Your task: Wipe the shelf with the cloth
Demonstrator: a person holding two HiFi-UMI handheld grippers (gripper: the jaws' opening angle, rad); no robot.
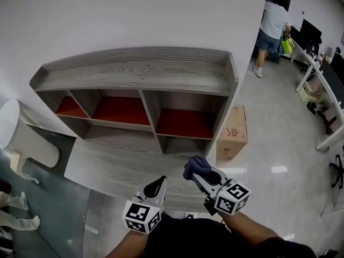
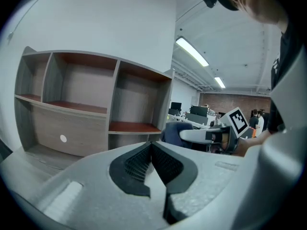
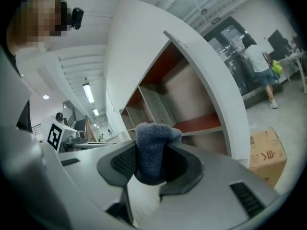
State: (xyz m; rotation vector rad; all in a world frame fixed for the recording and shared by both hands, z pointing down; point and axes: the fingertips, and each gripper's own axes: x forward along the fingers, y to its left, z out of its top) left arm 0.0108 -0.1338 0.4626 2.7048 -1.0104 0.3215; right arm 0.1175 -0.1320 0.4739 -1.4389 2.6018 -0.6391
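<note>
Since the right gripper (image 3: 154, 169) is clamped on it, the cloth (image 3: 154, 150) stands up between the two jaws. In the right gripper view its long axis runs top to bottom, with the bunched end past the jaw tips and pointing at the shelf (image 3: 192, 104). Cloth is dark grey-blue, fuzzy, and folded into a thick wad with a rounded top. Both dark ribbed pads press its sides, so the jaws are only as far apart as the wad is thick.

Head view: cloth (image 1: 196, 166) sits lower centre at the nose of the right gripper (image 1: 201, 173), aimed up-left toward the shelf (image 1: 141, 77). It's over the front part of the shelf's deep base slab (image 1: 115, 157); can't tell whether it's touching.

Left gripper (image 1: 156, 186) is just left of the right one, lower centre, and also points up-frame. In its own view the left gripper (image 2: 152, 151) has its jaw tips together with nothing between them. The cloth (image 2: 171, 132) shows right of centre there, held in the other gripper.

Shelf is grey wood-grain against a white wall (image 1: 134, 15). It has a lipped top and open compartments with red-brown floors, all bare.

A cardboard box (image 1: 233, 133) stands on the floor (image 1: 269, 144), tight against the shelf's right side. A person (image 1: 271, 28) stands at upper right, well away.
</note>
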